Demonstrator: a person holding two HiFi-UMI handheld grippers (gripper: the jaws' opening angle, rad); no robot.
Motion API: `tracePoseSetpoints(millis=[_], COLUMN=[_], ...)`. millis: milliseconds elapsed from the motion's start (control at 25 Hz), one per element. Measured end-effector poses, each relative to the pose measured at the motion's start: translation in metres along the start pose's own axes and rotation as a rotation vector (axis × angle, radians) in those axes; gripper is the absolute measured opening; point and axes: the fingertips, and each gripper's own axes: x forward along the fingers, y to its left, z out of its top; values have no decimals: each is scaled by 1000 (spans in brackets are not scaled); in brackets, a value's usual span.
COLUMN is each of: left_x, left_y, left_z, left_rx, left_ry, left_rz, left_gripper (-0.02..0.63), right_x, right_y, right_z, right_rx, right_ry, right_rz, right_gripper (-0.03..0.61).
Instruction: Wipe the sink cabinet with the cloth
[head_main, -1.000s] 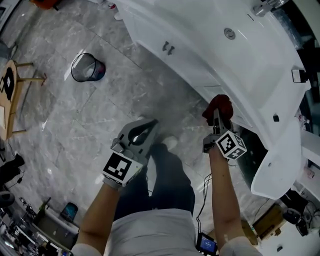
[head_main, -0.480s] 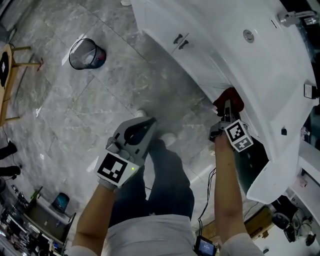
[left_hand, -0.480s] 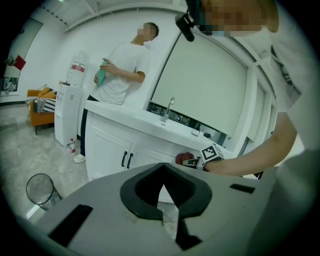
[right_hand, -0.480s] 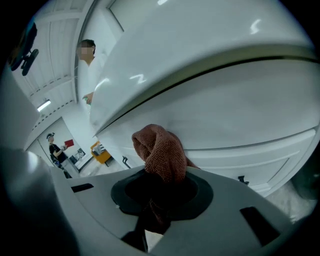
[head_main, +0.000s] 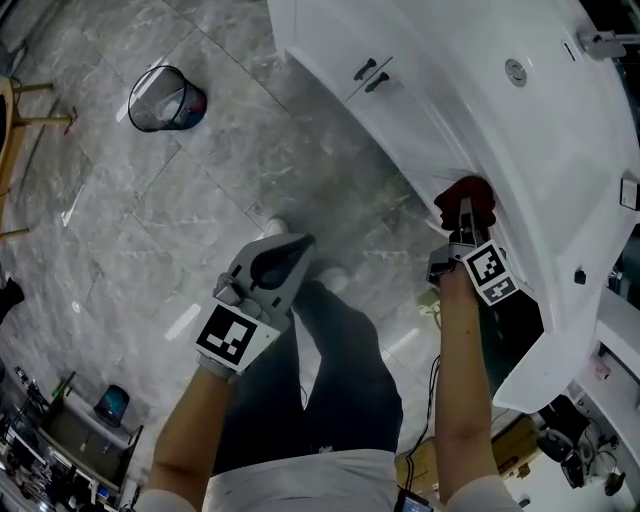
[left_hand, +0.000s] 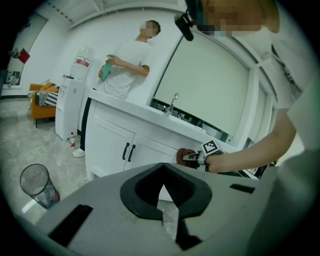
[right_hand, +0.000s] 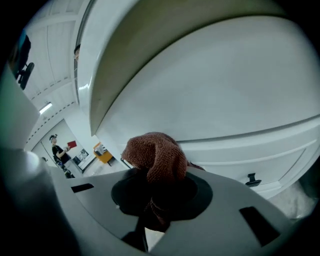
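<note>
**Head view**
left gripper (head_main: 302, 243): you've got it out over the grey tile floor (head_main: 150, 220), in front of your legs, well apart from the cabinet (head_main: 440, 110).
right gripper (head_main: 464, 222): up at the white cabinet front, just under the counter edge, cloth end first.
cloth (head_main: 464, 195): dark red, bunched at the tip of your right gripper, right at the cabinet front.
bin (head_main: 160, 100): mesh one, on the floor, well off to your left.
door handles (head_main: 372, 75): two black ones side by side, further along the cabinet.

**Left gripper view**
jaws: closed tip to tip, nothing btw them, only a sliver of floor showing through.
faucet (left_hand: 172, 104): on the counter above the cabinet doors.
right gripper + cloth: visible at the cabinet front, to the right of the handles.
person (left_hand: 127, 70): in the bg at the far end of the counter, holding a bottle.

**Right gripper view**
jaws: clamped on the cloth, which sticks up out of them in a fold.
cabinet: white panel fills the view behind the cloth; can't tell from here if they actually touch.
handle (right_hand: 251, 178): one black one, low right.
</note>
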Motion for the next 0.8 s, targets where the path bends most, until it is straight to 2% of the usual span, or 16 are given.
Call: tracePoseSetpoints(millis=[280, 800], left_x=[27, 65], left_y=[13, 42], left_z=[-31, -55], left_rx=[22, 79], left_ry=[2, 22], left_rz=[-35, -60], left_gripper=[11, 11], right_x=[35, 90], right_y=[-15, -65], right_z=[-36, -113], right_rx=[15, 27], right_ry=[12, 47], right_rz=[6, -26], right_gripper=[74, 74])
